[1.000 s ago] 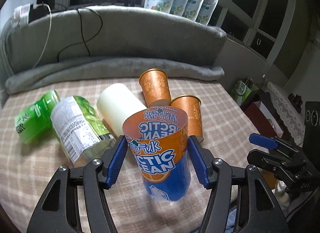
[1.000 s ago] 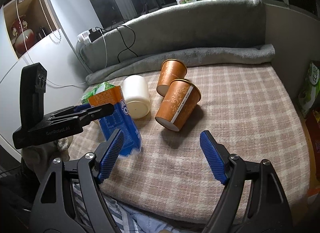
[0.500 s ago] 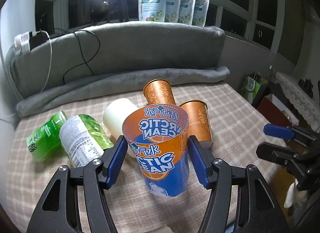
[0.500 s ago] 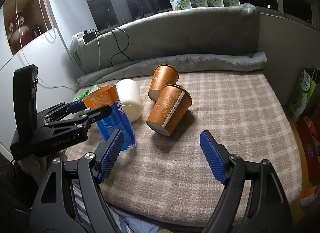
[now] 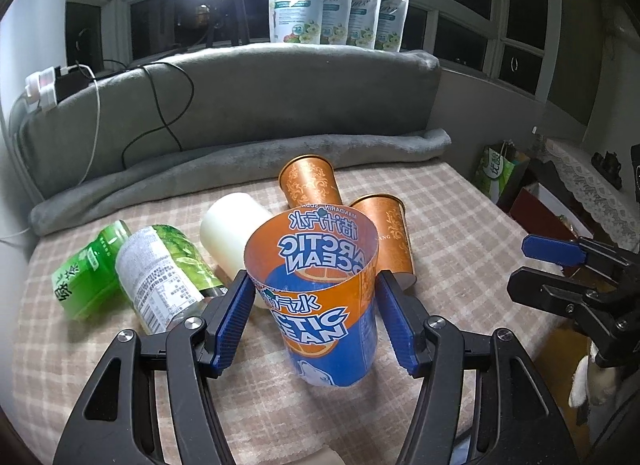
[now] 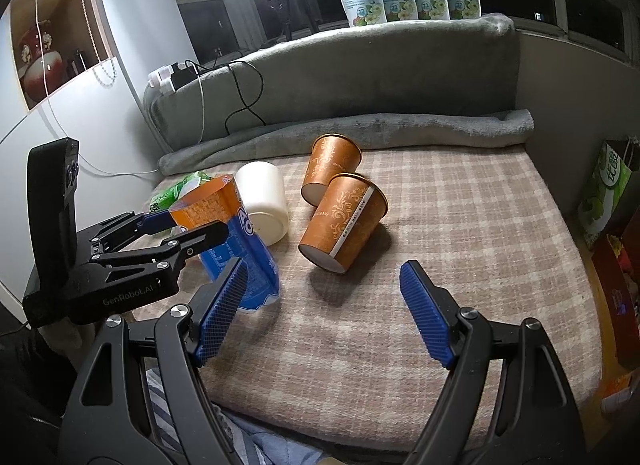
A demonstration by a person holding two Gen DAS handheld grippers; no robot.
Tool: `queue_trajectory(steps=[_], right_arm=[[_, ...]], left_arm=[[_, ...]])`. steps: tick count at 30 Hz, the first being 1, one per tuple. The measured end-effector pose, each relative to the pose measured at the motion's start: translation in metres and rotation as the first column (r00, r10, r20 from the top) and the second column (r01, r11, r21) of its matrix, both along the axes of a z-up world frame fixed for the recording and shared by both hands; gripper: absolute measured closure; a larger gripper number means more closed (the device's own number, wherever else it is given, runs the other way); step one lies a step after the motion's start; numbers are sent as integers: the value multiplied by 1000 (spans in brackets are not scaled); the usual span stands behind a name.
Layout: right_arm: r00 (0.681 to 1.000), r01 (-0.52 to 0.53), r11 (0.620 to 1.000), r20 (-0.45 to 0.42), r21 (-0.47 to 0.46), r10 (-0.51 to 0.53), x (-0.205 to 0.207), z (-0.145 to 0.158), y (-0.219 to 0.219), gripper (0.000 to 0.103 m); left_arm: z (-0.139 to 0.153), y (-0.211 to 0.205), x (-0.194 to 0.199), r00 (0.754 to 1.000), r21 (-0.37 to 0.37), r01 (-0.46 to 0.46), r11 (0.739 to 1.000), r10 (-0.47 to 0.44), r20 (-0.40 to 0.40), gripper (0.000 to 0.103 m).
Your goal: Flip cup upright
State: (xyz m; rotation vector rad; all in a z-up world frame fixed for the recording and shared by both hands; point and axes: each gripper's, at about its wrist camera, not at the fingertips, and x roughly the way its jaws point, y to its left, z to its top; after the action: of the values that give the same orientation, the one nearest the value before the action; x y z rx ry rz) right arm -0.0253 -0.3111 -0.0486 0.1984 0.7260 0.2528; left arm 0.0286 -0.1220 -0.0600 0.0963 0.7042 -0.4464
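An orange-and-blue "Arctic Ocean" cup (image 5: 320, 297) stands mouth up, slightly tilted, on the checked cloth between the blue pads of my left gripper (image 5: 314, 321), which is shut on it. In the right wrist view the same cup (image 6: 236, 241) sits in the left gripper (image 6: 180, 231) at the left. My right gripper (image 6: 322, 313) is open and empty above the cloth, in front of a brown paper cup (image 6: 344, 225) lying on its side.
A second brown cup (image 6: 330, 169), a white cup (image 6: 266, 201) and green packets (image 5: 132, 277) lie on the checked cloth (image 6: 460, 225). A grey rolled blanket (image 6: 360, 133) lines the back. Boxes and bags (image 6: 608, 193) stand off the right edge.
The left gripper has tilted up and drawn back a little with the cup in it, which now stands more upright. The right gripper has stayed open and shifted slightly.
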Motion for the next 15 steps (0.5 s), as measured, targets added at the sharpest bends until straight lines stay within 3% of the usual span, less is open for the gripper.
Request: queue_trajectory(steps=[6,11,15], right_arm=[[1000,3,1000,-1,2,-3,0,0,0,22],[1000,3,1000,0,2,-3,-1,0,0,22],[1000,5,1000,2,5,-5,-2,2,0,22]], left_arm=[[2,2,-1,1000,-35,19,999,-19,-16,40],[2,2,-2,999,-53,29,998,-30,-31,31],[1,4,-4,998,-64,36,997,-39,-49,30]])
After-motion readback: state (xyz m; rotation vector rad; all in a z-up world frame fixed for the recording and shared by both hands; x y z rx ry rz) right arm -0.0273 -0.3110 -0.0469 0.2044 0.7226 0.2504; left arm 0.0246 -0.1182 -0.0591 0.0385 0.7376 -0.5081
